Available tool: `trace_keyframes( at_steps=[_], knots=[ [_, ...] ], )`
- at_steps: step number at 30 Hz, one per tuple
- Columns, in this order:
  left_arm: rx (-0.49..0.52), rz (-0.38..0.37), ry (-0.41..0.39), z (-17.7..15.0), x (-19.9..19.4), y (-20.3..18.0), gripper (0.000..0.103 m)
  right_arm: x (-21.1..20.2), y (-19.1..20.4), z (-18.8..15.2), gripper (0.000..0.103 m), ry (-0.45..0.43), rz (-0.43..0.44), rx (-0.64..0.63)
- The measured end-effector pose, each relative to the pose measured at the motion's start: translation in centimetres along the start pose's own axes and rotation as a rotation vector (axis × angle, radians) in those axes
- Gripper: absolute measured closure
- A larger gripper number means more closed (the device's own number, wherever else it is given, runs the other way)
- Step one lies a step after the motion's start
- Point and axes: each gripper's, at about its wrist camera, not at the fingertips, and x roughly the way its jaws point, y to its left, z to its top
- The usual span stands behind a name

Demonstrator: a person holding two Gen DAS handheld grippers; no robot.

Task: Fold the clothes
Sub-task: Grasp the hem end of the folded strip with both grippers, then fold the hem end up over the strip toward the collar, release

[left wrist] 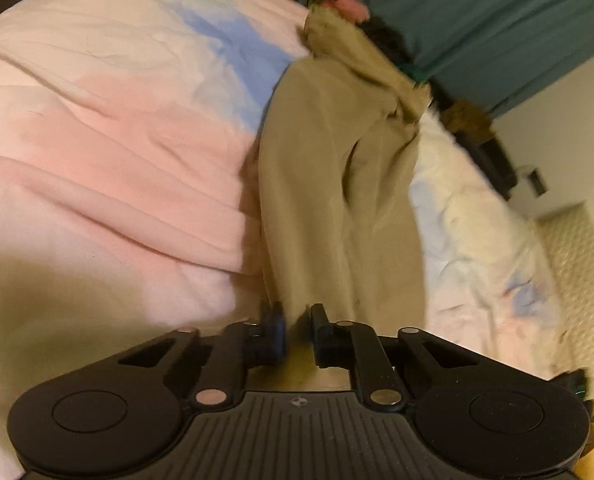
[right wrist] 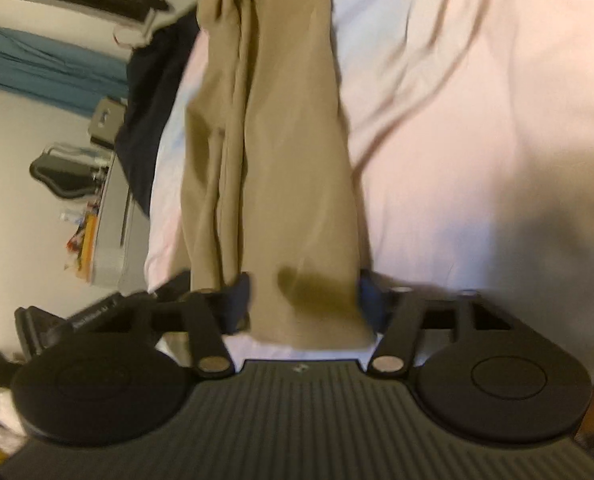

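Soft, limp tan trousers [left wrist: 337,184] stretched lengthwise along the bed [left wrist: 109,148], left gripper [left wrist: 297,330] nipped shut on one hem, right gripper [right wrist: 303,300] jaws apart astride the cloth; best pinched at hems.

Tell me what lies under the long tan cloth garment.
Under the long tan cloth garment lies the pink, white and blue bedcover, which shows along both its sides. The stretch of bedcover directly beneath the garment is covered, so anything lying there cannot be seen.
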Motion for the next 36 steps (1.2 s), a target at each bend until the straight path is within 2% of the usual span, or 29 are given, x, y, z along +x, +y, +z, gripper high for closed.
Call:
trace_keyframes(
  at_steps=[3,5,7,9,11,12,15,16,18,19,20,21,25,30,33,36],
  knots=[
    [-0.030,-0.008,-0.033,-0.1,-1.0,0.3,0.092,-0.7,0.1,-0.4,0.066,-0.028,0.016,-0.006],
    [-0.055,0.009,-0.021,0.0,-0.8,0.4,0.092,-1.2,0.3,-0.7,0.066,-0.050,0.011,-0.017],
    [-0.084,0.022,0.007,0.2,-0.1,0.7,0.088,-0.8,0.1,-0.8,0.066,-0.053,-0.033,-0.004],
    [-0.103,0.028,0.035,0.4,0.7,0.9,0.069,-0.4,-0.3,-0.7,0.067,-0.045,-0.050,0.026],
    [-0.101,0.017,0.067,0.3,1.5,0.9,0.063,-0.1,-0.3,-0.7,0.064,-0.039,-0.045,0.022],
    [-0.098,0.011,0.081,0.3,1.9,0.8,0.061,0.2,-0.3,-0.8,0.058,-0.028,-0.031,0.022],
    [-0.071,0.008,0.093,0.3,2.6,0.4,0.061,0.9,-0.4,-1.2,0.051,0.009,0.003,0.016],
    [-0.066,0.014,0.092,0.3,2.7,0.4,0.062,1.0,-0.2,-1.2,0.052,0.011,0.000,0.003],
    [-0.061,0.021,0.085,0.2,2.9,0.3,0.083,1.0,0.4,-1.4,0.053,0.004,-0.012,-0.039],
    [-0.062,0.018,0.082,0.2,3.0,0.3,0.087,0.9,0.7,-1.5,0.058,-0.002,-0.024,-0.063],
    [-0.064,0.005,0.080,0.2,3.0,0.2,0.091,0.7,1.0,-1.7,0.079,-0.012,-0.038,-0.085],
    [-0.051,-0.006,0.076,0.2,2.9,0.0,0.092,0.4,1.2,-1.9,0.089,-0.026,-0.052,-0.107],
    [0.002,-0.072,0.018,-0.3,1.2,-1.1,0.095,-2.4,2.7,-2.0,0.091,-0.137,-0.045,-0.171],
    [-0.041,-0.222,-0.059,0.1,-1.8,-2.1,0.096,-8.1,4.6,-0.7,0.091,-0.262,0.006,-0.221],
    [-0.067,-0.306,-0.096,0.5,-3.9,-3.5,0.096,-11.4,6.6,0.4,0.091,-0.313,0.054,-0.266],
    [-0.041,-0.346,-0.128,0.1,-5.8,-5.5,0.097,-14.2,8.1,0.7,0.091,-0.343,0.071,-0.332]
  ],
)
